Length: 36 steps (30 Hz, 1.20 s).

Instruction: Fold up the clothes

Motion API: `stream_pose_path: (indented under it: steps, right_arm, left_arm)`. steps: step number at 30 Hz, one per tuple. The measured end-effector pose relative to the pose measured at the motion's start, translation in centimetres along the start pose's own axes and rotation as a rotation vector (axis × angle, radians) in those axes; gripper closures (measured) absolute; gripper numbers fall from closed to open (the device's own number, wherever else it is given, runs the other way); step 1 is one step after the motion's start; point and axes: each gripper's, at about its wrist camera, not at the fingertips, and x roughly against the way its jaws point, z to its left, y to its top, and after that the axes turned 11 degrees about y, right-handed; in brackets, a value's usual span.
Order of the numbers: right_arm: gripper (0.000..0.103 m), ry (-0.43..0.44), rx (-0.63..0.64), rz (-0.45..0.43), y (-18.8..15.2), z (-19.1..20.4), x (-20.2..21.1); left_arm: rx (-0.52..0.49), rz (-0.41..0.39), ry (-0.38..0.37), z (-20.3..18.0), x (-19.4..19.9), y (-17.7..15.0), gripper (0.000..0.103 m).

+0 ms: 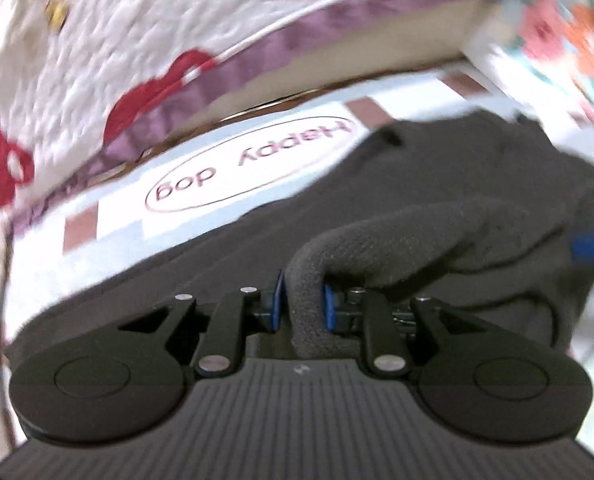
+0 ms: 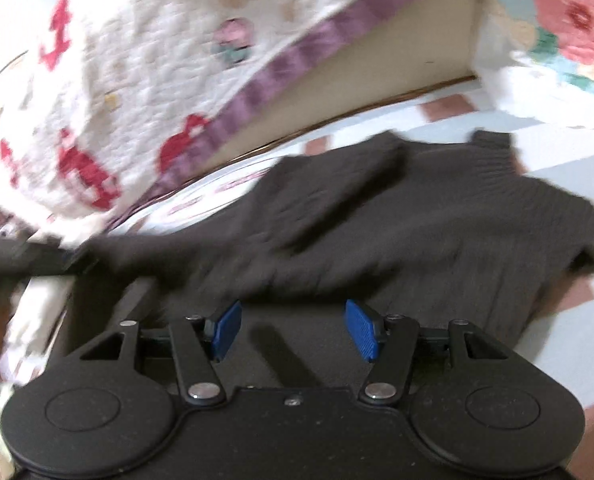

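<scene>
On one bedsheet [image 1: 37,264], left claw [image 1: 301,300] clamps one dark sweater [image 2: 377,220]; right claw [image 2: 293,330] gapes

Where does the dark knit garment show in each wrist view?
Left wrist: garment fills centre and right, a rolled edge pinched in the left hand-held gripper.
Right wrist: garment spreads across the middle.
Shared landmark: purple-edged quilt, upper left.
</scene>
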Motion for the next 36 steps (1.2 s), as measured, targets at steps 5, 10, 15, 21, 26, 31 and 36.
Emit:
stream_pose_path:
  steps: [5, 10, 15, 21, 26, 31, 36]
  right_arm:
    - [0.038, -0.103, 0.177, 0.062, -2.6, 3.7, -1.0]
    - [0.038, -0.104, 0.114, -0.017, -2.7, 4.4, -0.3]
    - [0.037, -0.150, 0.198, 0.000, -1.4, 5.8, -2.3]
    - [0.036, -0.231, 0.252, 0.045, -1.2, 6.2, -4.7]
    - [0.046, -0.242, 0.315, 0.071, -1.2, 6.2, -4.8]
    - [0.089, -0.253, 0.376, 0.068, -1.3, 6.7, -4.2]
    - [0.089, -0.275, 0.411, 0.024, -2.1, 7.9, -2.2]
  left_arm:
    - [0.118, 0.014, 0.012, 3.6, -2.2, 1.3, 0.081]
    - [0.222, -0.008, 0.016, 6.0, -1.4, -0.3, 0.054]
    - [0.343, -0.072, 0.088, 8.3, 0.1, -1.3, 0.049]
    - [0.374, -0.151, 0.088, 9.3, 2.4, -3.1, 0.044]
    - [0.397, -0.180, 0.008, 10.3, 4.0, -4.7, 0.039]
    - [0.293, -0.143, -0.015, 8.1, 4.7, -6.1, 0.023]
    - [0.171, -0.113, 0.065, 6.4, 4.5, -6.0, 0.016]
